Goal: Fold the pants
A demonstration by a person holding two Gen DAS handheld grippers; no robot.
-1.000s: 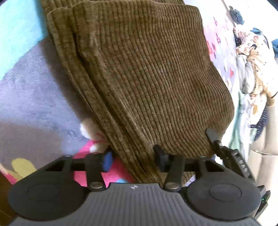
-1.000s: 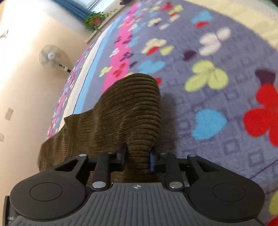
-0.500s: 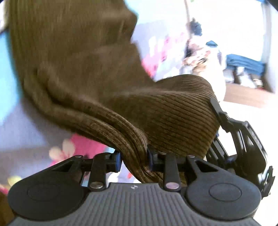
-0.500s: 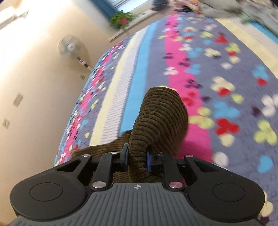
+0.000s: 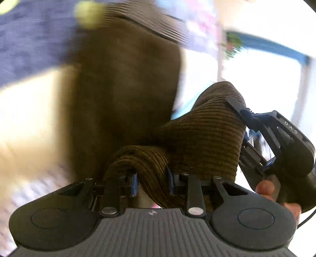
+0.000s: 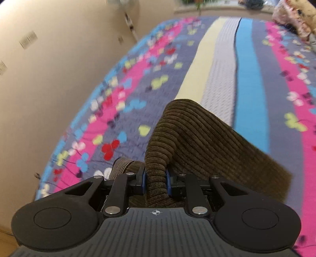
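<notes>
The brown corduroy pants [image 5: 126, 83] hang blurred in the left wrist view, lifted off the bed. My left gripper [image 5: 152, 182] is shut on a bunched fold of the pants. The right gripper's body [image 5: 280, 138] shows at the right of that view, clamped on the same cloth close beside. In the right wrist view my right gripper [image 6: 156, 180] is shut on a thick roll of the pants [image 6: 197, 138], which drape to the right over the bedspread.
A striped bedspread [image 6: 246, 75] with butterfly prints covers the bed. A beige wall [image 6: 49, 69] runs along its left side. A pile of clothes [image 6: 294, 17] lies at the far right corner. A bright window [image 5: 266, 69] is behind.
Both grippers have lifted the pants higher off the bed and swung them. The left gripper, open a second ago, has stayed shut on the fold since half a second ago.
</notes>
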